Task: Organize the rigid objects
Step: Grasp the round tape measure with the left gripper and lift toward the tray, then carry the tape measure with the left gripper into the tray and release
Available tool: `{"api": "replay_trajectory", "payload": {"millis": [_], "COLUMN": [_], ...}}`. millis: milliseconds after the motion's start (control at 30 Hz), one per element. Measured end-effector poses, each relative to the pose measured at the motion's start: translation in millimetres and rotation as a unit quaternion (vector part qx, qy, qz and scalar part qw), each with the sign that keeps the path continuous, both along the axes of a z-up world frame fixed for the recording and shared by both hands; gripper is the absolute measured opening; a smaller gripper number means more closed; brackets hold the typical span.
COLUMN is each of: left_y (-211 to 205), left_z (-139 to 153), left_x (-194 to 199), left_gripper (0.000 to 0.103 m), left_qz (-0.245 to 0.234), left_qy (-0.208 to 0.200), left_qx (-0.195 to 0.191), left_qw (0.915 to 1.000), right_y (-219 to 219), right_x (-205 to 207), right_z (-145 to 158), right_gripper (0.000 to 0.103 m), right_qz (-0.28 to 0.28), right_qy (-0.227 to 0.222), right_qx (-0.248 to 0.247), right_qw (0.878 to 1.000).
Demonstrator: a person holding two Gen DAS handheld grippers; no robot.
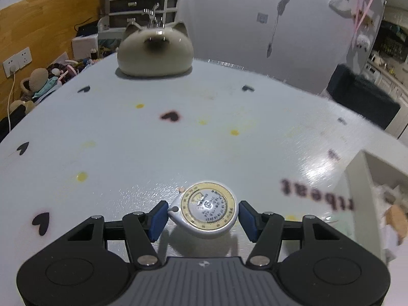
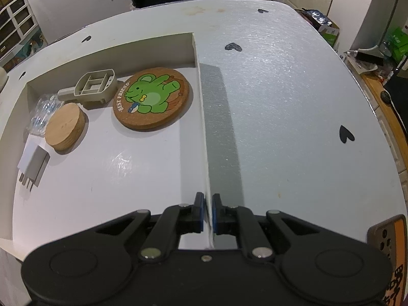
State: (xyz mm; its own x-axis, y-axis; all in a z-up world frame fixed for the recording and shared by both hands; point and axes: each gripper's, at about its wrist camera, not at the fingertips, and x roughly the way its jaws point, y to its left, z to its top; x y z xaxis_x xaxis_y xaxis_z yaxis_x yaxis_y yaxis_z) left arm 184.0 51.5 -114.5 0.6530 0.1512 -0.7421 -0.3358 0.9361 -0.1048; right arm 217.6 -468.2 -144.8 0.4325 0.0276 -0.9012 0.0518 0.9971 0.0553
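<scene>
On the heart-patterned tabletop (image 1: 107,132), my left tool (image 1: 202,216) grips a round tape measure (image 1: 207,210), its blue pads (image 1: 159,218) pressed to either side of the white case. My right tool (image 2: 207,213) is clenched on the near end of the white tray's wall (image 2: 201,117), pinning the tray for the drop. Inside the tray lie a frog coaster (image 2: 153,99), a wooden disc (image 2: 65,127), a beige plastic frame (image 2: 94,88), a charger plug (image 2: 33,164) and a clear bag (image 2: 44,112). To do this step well, I judge, I should carry the measure level and clear of the wall's top edge, then set it on the tray's bare near floor, well apart from the coaster. Open room runs wide across the tabletop; only a cat-shaped ornament (image 1: 154,51) sits near the far edge.
</scene>
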Motion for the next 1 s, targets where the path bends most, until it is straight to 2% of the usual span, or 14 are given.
{"api": "replay_trajectory", "payload": {"millis": [200,433,700,1000], "left_y": [-26,-91,-177,-266], "left_z": [32,57,57,47], "left_x": [-9,-7,6,27], "left_gripper": [0.06,0.06,0.06,0.06], "left_qz": [-0.016,-0.075,-0.15,-0.23], "left_qy": [-0.03,-0.047,-0.04,-0.025], "left_qx": [0.0,-0.001,-0.011,-0.015], "left_qw": [0.9994,0.9961,0.9878,0.9727], "right_y": [-2,-4,-6,-5], "right_x": [1,-1,-2,-1], "right_z": [0,0,0,0], "right_gripper": [0.006,0.005,0.005,0.004], "right_qz": [0.01,0.025,0.048,0.066], "right_qy": [0.0,-0.005,-0.009,-0.01], "right_qx": [0.005,0.006,0.005,0.004], "right_qw": [1.0,1.0,0.999,0.998]}}
